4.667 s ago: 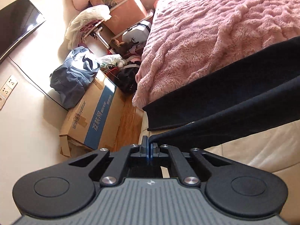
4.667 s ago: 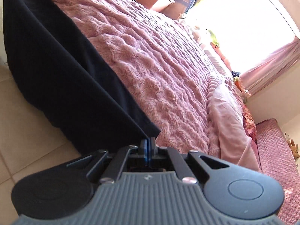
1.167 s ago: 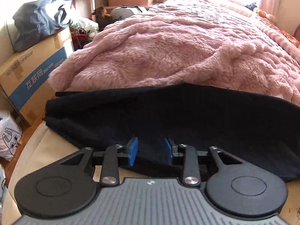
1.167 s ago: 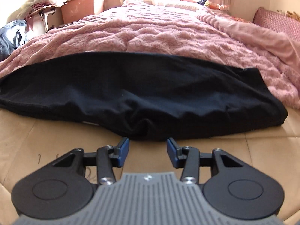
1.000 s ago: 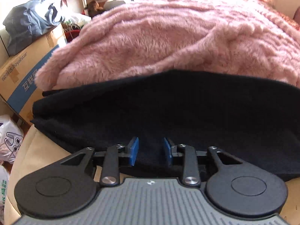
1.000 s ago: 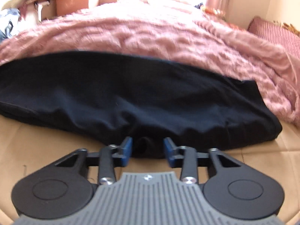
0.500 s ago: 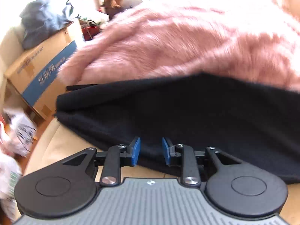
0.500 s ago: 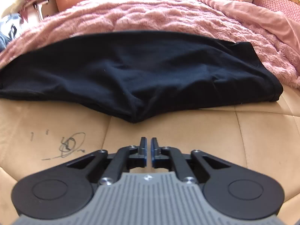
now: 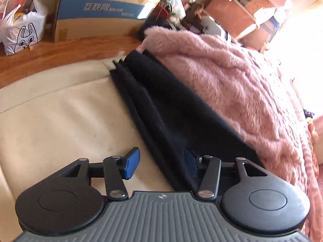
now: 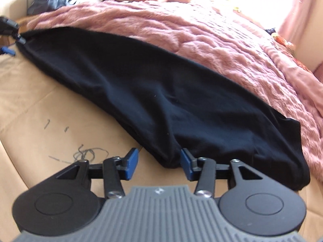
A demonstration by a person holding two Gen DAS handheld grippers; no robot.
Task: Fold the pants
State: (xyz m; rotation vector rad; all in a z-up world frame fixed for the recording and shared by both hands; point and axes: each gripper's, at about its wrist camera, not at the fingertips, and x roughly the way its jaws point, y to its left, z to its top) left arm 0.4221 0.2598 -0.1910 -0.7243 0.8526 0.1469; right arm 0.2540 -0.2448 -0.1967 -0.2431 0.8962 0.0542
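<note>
Black pants [image 9: 171, 109] run as a long folded strip across the left wrist view, lying partly on a cream leather-like surface [image 9: 60, 121] and partly against a fluffy pink blanket [image 9: 232, 84] that covers the bed. The left gripper [image 9: 161, 161] has its fingers spread wide; the near edge of the pants passes between them, the left blue pad [image 9: 132, 162] bare over the cream surface and the right pad mostly hidden by the cloth. Beyond the surface's edge lies a wooden floor [image 9: 50, 54], with a large cardboard box [image 9: 101, 10] bearing a blue band, a white plastic bag [image 9: 22, 32] printed with a rabbit face, and a heap of clutter by a reddish-brown cabinet [image 9: 232, 14].

From the right wrist view the pants [image 10: 161, 92] stretch slantwise over the tan surface [image 10: 40, 111], their far edge touching the pink blanket [image 10: 201, 34]. The right gripper [image 10: 159, 161] is also spread open, a bulging fold of the near edge sitting between its blue pads [image 10: 131, 160]. Dark scribble marks [image 10: 86, 153] show on the tan surface. At the far left end of the pants, the left gripper [image 10: 9, 38] is partly visible. Bright light floods in from the upper right.
</note>
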